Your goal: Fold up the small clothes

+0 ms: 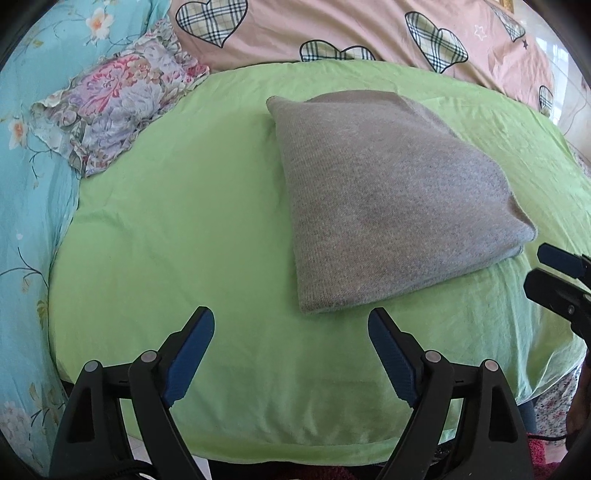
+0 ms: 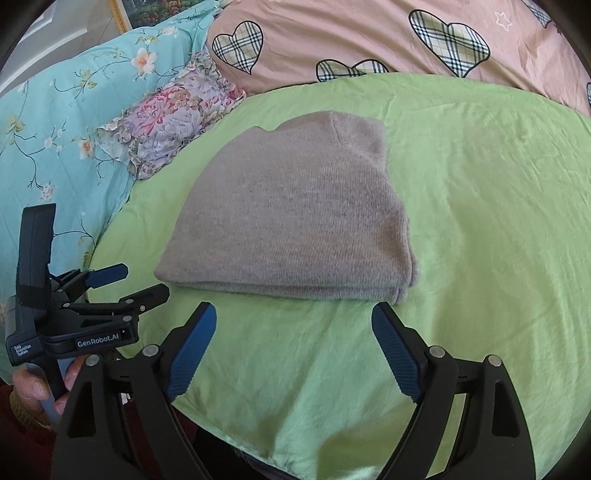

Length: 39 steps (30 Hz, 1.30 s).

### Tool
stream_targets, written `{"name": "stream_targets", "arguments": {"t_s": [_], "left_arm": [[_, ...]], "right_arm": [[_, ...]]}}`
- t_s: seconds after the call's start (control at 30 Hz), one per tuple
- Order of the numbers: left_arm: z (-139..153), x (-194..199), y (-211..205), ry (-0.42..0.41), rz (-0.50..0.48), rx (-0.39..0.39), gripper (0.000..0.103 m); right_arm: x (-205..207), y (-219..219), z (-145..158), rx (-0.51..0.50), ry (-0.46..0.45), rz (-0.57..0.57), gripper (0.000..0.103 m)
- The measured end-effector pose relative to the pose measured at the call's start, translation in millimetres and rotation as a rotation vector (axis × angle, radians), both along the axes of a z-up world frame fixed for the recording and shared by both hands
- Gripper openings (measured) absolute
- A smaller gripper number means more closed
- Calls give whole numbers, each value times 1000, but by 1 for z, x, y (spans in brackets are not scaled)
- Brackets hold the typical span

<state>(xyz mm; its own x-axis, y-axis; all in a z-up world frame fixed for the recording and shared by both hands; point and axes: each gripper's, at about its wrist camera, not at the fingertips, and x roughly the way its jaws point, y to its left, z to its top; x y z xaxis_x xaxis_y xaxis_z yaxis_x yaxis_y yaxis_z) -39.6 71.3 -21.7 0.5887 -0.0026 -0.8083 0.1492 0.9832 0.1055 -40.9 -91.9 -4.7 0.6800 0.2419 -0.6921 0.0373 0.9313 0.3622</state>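
A grey knit garment [image 1: 388,199] lies folded into a compact stack on the green sheet [image 1: 177,229]; it also shows in the right wrist view [image 2: 291,229]. My left gripper [image 1: 291,321] is open and empty, just short of the garment's near left corner. My right gripper [image 2: 293,317] is open and empty, just short of the garment's near edge. The left gripper shows in the right wrist view [image 2: 144,282] at the left, open. The right gripper's fingers [image 1: 554,273] show at the right edge of the left wrist view.
A folded floral cloth [image 1: 118,107] lies at the far left of the green sheet, also in the right wrist view [image 2: 173,118]. A turquoise floral bedcover [image 1: 26,184] lies left, a pink heart-print quilt [image 1: 332,29] behind. The green sheet's front edge [image 2: 295,454] hangs near me.
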Motion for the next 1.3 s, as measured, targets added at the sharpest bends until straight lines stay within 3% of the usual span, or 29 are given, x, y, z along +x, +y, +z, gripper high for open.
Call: {"name": "stream_targets", "arguments": {"t_s": [0.5,1.3], "left_arm": [[15,26,-8,-43,-12,23,92],[11,37,-11,-19,16,65,95]], "right_arm": [[35,1,10,-35,19,25,89],[54,3,10,-30,43,40,90]]}}
